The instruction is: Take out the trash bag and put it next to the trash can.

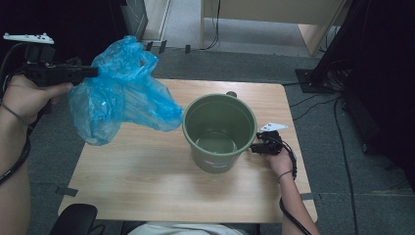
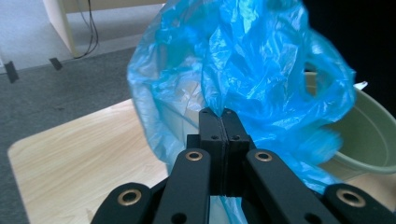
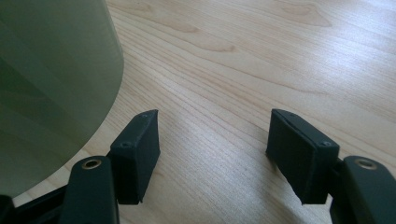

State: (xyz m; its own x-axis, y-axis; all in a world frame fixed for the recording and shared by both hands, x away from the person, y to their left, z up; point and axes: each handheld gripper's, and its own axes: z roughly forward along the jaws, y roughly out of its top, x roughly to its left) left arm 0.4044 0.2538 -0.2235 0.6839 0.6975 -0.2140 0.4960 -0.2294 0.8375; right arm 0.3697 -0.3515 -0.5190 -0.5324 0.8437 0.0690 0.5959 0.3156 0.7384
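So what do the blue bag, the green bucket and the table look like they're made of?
Blue bag: thin translucent plastic film, crinkled and glossy. Green bucket: probably moulded plastic, smooth, dull sheen. Table: light wood grain, likely laminate, since the surface looks flat and even.

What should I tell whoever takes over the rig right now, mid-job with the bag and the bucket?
Left gripper: shut on the blue plastic bag, held in the air over the table's left part, beside the bucket.
Right gripper: open, nothing between the jaws, low on the wooden table next to the green bucket.
Bucket: upright, near the table's middle, nothing inside.
Done: bag picked up.
Left, probably: open the bag and line the bucket with it; the right gripper looks placed to steady the bucket or take a bag edge.
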